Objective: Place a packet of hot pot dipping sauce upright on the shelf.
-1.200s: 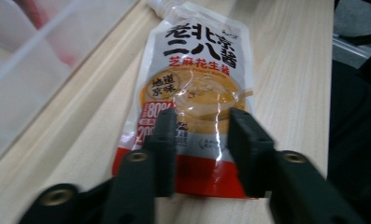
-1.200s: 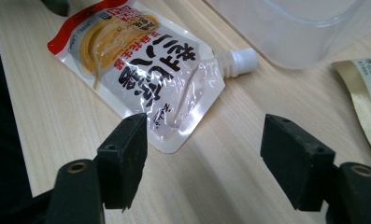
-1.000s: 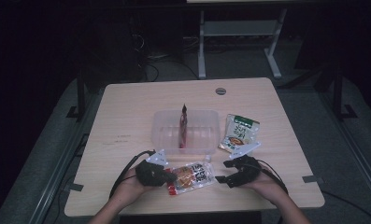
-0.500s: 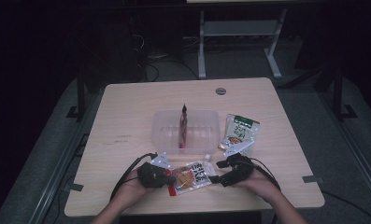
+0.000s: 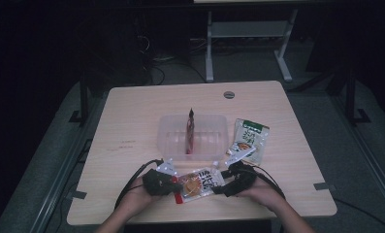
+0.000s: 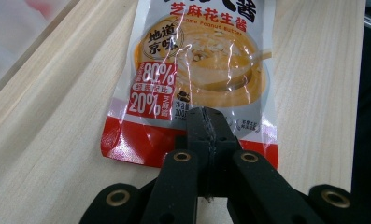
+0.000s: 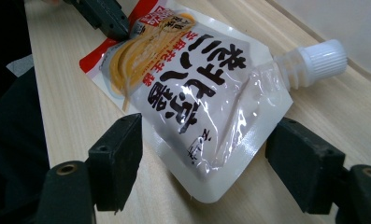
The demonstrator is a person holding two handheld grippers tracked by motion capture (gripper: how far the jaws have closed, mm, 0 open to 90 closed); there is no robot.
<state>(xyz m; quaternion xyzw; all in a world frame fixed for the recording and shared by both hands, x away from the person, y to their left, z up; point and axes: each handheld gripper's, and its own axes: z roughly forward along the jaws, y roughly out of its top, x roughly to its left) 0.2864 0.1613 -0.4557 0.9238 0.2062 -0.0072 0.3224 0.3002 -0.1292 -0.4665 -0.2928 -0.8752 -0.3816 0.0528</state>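
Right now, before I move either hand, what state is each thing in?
Sauce pouch: flat on the table, white cap on.
Left gripper: shut on the pouch's red bottom edge.
Right gripper: open, jaws either side of the pouch's spout end, not touching it.
Clear tub: upright, open, a dark red stick packet leaning inside.
Green packet: flat, right of the tub.
Small white packet: lying flat beside it.

My sauce pouch (image 5: 198, 182) lies flat at the desk's (image 5: 132, 121) six o'clock edge: white, orange picture, red bottom band, white screw cap (image 7: 321, 58).
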